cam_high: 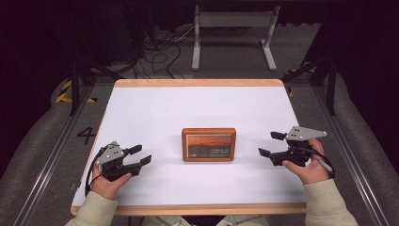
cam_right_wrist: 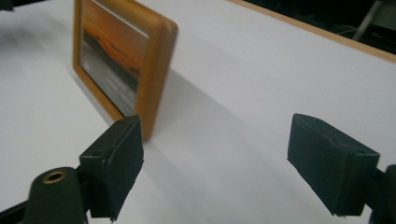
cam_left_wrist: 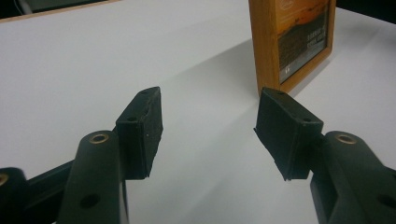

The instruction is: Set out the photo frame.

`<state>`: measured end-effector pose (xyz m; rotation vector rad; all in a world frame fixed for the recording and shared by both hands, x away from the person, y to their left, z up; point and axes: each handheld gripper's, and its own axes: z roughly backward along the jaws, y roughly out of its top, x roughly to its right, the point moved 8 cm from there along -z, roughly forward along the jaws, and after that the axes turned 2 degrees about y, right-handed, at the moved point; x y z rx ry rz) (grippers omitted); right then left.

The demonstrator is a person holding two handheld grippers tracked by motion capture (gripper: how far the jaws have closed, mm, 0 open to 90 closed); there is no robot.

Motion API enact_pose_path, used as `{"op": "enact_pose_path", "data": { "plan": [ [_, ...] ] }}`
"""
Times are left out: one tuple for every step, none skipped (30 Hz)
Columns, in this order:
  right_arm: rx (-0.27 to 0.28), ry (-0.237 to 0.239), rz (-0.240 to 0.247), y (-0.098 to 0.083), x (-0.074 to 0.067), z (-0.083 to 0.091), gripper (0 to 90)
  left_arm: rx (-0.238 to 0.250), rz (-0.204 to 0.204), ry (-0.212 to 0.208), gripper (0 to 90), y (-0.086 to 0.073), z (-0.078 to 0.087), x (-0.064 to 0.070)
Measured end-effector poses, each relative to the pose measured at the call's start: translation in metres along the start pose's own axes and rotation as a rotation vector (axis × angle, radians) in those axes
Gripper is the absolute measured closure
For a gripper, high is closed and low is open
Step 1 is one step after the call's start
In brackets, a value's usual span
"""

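Note:
A small wooden picture frame (cam_high: pixel 209 144) with an orange sunset picture stands upright at the middle of the white table (cam_high: pixel 155 108). My left gripper (cam_high: pixel 142 154) rests near the front left, pointing right toward the frame, its jaws open with nothing between them. In the left gripper view the gripper (cam_left_wrist: pixel 208 126) looks past bare table to the frame's edge (cam_left_wrist: pixel 266 46) at the upper right. My right gripper (cam_high: pixel 268 143) is just right of the frame, pointing left at it, open and empty. In the right gripper view (cam_right_wrist: pixel 215 163) the frame (cam_right_wrist: pixel 159 60) stands ahead on the left, apart from the jaws.
The table has a wooden rim (cam_high: pixel 197 83). On the floor beyond its far edge stand a grey metal stand (cam_high: pixel 233 21) and loose cables (cam_high: pixel 160 52). Dark rails (cam_high: pixel 75 84) run along both sides of the table.

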<state>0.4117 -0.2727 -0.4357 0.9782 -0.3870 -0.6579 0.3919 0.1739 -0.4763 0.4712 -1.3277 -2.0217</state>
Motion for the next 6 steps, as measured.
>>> {"op": "enact_pose_path", "data": {
  "plan": [
    [-0.001, -0.014, -0.009, -0.006, 0.004, 0.001, 18.7, 0.007, 0.004, 0.002, 41.3, 0.0, 0.0, 0.0],
    [-0.003, -0.021, -0.018, -0.011, 0.006, 0.001, 18.7, 0.007, 0.008, 0.002, 41.0, 0.0, 0.0, -0.001],
    [-0.007, -0.025, -0.027, -0.017, 0.009, 0.0, 18.7, 0.008, 0.003, 0.004, 40.7, 0.0, 0.0, -0.002],
    [-0.009, -0.034, -0.033, -0.021, 0.011, -0.001, 18.7, 0.009, 0.004, 0.004, 40.5, 0.001, 0.0, -0.002],
    [-0.012, -0.039, -0.038, -0.024, 0.012, -0.002, 18.7, 0.009, 0.004, 0.005, 40.4, 0.001, -0.001, -0.002],
    [-0.013, -0.037, -0.042, -0.026, 0.012, -0.003, 18.7, 0.011, 0.003, 0.006, 40.3, 0.001, -0.001, -0.002]
  ]
}}
